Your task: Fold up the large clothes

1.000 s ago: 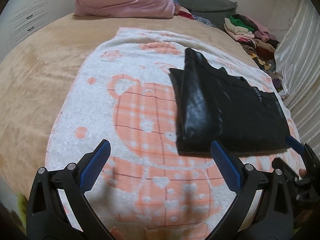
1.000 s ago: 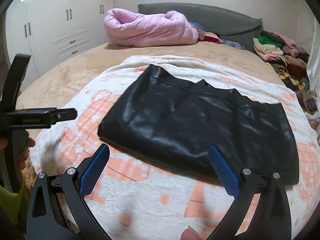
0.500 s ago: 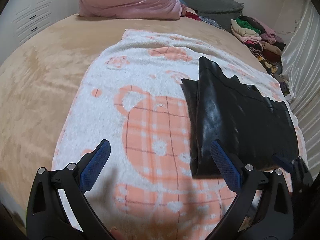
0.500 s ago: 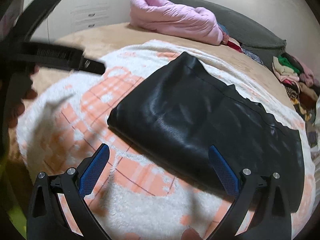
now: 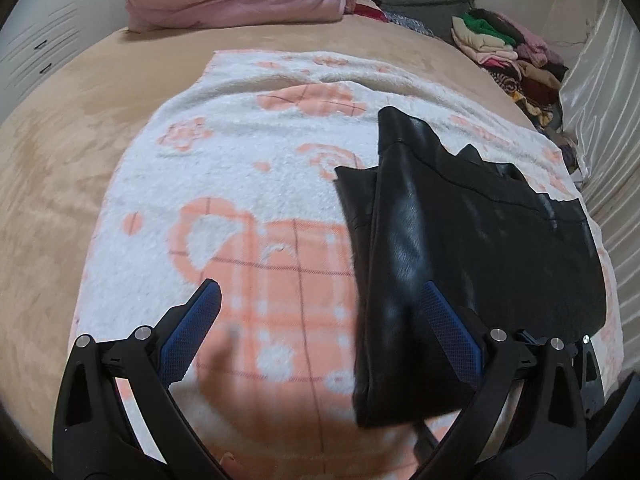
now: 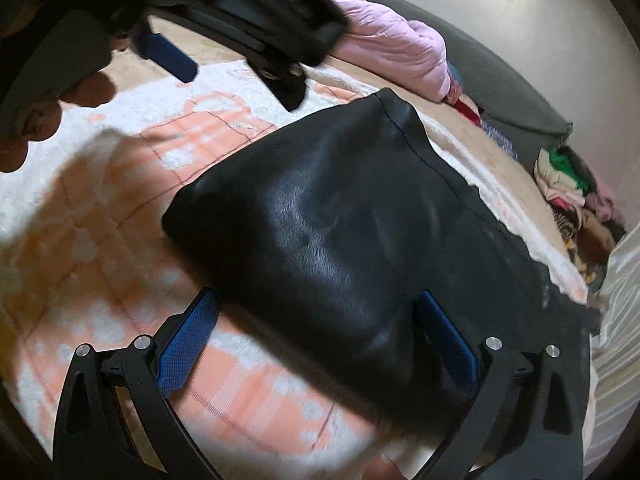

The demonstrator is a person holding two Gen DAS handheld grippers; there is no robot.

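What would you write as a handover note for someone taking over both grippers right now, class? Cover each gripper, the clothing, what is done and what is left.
Left gripper: open, empty, above the near left end of the black garment.
Right gripper: open, empty, above the garment's near edge.
The garment lies folded flat on the white and orange blanket on the bed.
Done: at least one fold is in; layers show at its left end.
Left: probably another fold, then tidy it.

We see warm, fairly dim indoor light in both fisheye views, with dark vignetted corners and bent edges. Soft sheen glints on the black garment (image 6: 360,240), shadows fall across the blanket (image 5: 240,184), and the right wrist view is motion-blurred throughout.
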